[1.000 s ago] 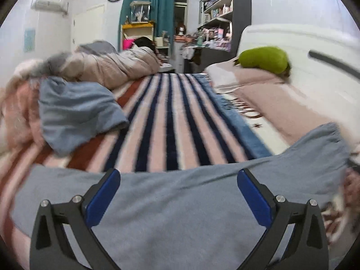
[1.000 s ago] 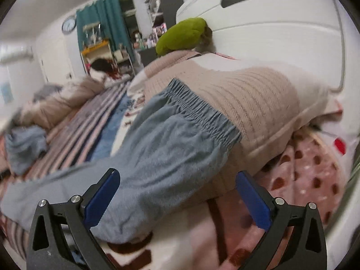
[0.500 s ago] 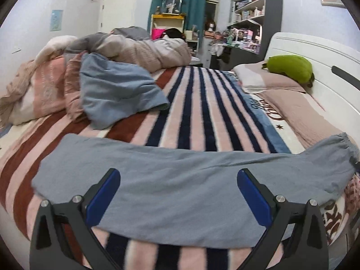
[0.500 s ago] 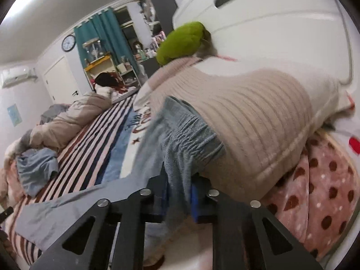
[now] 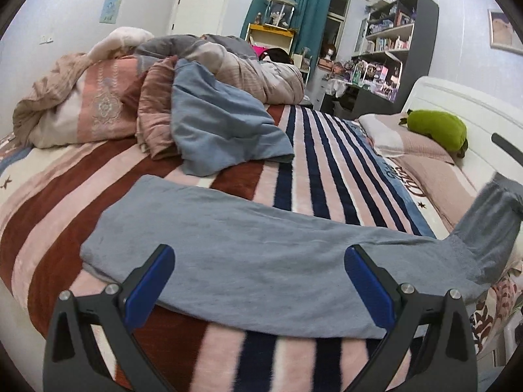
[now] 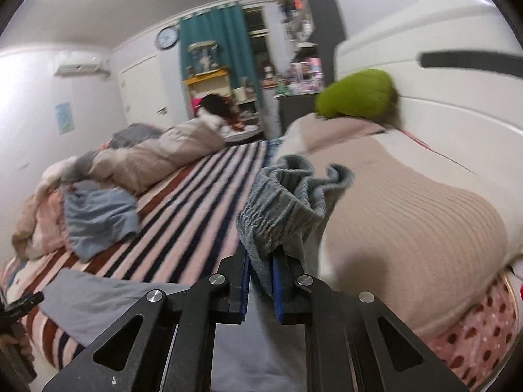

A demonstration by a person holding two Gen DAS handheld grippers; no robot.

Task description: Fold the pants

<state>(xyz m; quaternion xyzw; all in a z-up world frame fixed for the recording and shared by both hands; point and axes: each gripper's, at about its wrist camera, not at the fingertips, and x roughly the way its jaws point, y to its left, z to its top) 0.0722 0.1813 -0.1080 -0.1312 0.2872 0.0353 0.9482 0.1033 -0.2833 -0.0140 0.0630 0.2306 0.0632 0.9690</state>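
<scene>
So the grey-blue pants (image 5: 261, 261) are laid out flat across the near edge of the bed (image 5: 49, 215), on top of the striped blanket (image 5: 313, 163); the leg end sits toward the left side of the bed and the waist end runs off toward the headboard (image 5: 457, 111) side, where it's lifted off the blanket.

The right gripper (image 6: 261, 281) is clenched tight on the elastic waistband (image 6: 278, 209); the fabric is pinched between the blue pads and bunches up above them, right beside the beige ribbed pillow (image 6: 408, 209).

The left gripper (image 5: 258, 281) is spread wide with nothing in it; it hovers over the middle of the pants, both blue fingers (image 5: 147, 281) clear of the cloth as far as I can tell.

Other stuff: a crumpled blue garment (image 5: 215, 130) further back on the bed beside the heaped-up bedding (image 5: 98, 107); a green plush (image 5: 438, 127) up on the pillows by the headboard.
</scene>
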